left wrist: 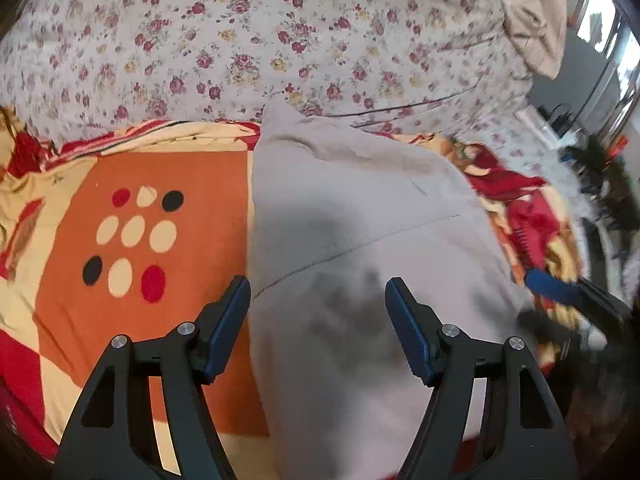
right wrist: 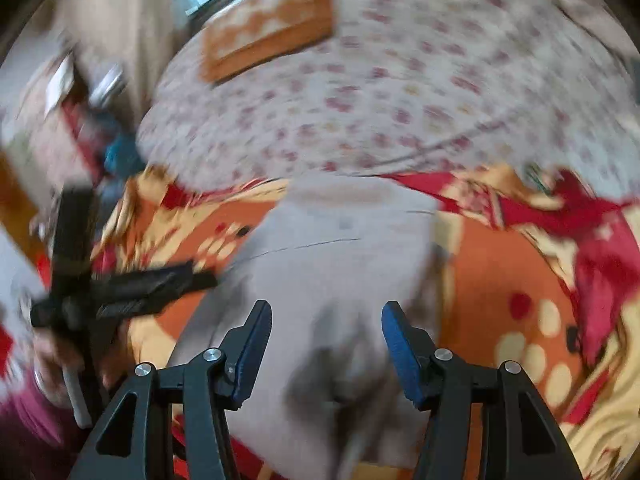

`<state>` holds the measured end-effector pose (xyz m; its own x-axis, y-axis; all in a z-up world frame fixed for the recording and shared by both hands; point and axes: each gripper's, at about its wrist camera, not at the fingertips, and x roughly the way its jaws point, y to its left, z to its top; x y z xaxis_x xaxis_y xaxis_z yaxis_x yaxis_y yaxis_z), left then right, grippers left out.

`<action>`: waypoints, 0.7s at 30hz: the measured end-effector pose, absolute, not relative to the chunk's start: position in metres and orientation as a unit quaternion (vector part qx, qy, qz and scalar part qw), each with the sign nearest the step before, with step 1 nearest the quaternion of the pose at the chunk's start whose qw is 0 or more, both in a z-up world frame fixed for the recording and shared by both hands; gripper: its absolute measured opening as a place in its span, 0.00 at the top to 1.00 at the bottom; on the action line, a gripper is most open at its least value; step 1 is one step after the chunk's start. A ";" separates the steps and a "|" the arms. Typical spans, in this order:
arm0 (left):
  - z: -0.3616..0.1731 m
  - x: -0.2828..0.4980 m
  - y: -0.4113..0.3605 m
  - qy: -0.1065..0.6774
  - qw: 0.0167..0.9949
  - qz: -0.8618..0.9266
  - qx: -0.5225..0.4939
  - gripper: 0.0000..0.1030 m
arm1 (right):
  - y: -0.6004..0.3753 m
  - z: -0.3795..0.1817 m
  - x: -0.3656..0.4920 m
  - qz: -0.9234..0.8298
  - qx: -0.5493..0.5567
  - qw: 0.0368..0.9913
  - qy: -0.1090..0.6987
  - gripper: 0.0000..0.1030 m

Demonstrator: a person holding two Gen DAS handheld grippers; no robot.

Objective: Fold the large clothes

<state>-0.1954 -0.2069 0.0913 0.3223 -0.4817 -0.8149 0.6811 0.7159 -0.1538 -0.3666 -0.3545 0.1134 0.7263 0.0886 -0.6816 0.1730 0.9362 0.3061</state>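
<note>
The grey garment [left wrist: 352, 240] lies folded in a long shape on the orange and red blanket [left wrist: 160, 240], and beyond the blanket is the floral sheet [left wrist: 280, 40]. The left gripper [left wrist: 318, 320] hangs over the near part of the garment with its jaws apart, holding nothing. The right gripper [right wrist: 326, 344] is also released above the garment, and no container is seen.

1. A patterned blanket [left wrist: 140, 184] in orange, cream and red, with oval dots, lies below and left of the left jaws.
2. A floral bedsheet [left wrist: 280, 40] with small pink roses covers the bed far ahead of the jaws.
3. An orange patterned cushion [right wrist: 272, 24] lies on this sheet, far ahead and left of the right jaws; it is blurred.
4. A beige curtain [left wrist: 536, 20] hangs far ahead at the right.
</note>
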 end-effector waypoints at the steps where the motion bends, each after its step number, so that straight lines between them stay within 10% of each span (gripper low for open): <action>1: 0.087 -0.192 -0.210 0.458 0.808 -0.353 0.115 0.32 | -0.344 0.109 -0.360 -0.019 0.155 0.912 0.379 0.46; 21: 0.055 -0.198 -0.218 0.433 0.829 -0.326 0.138 0.24 | -0.356 0.073 -0.370 -0.034 0.207 0.906 0.368 0.47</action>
<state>-0.1976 -0.2177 0.0552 0.4122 -0.4210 -0.8080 0.6595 0.7498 -0.0542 -0.3704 -0.3563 0.0732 0.7263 0.0914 -0.6812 0.2143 0.9116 0.3508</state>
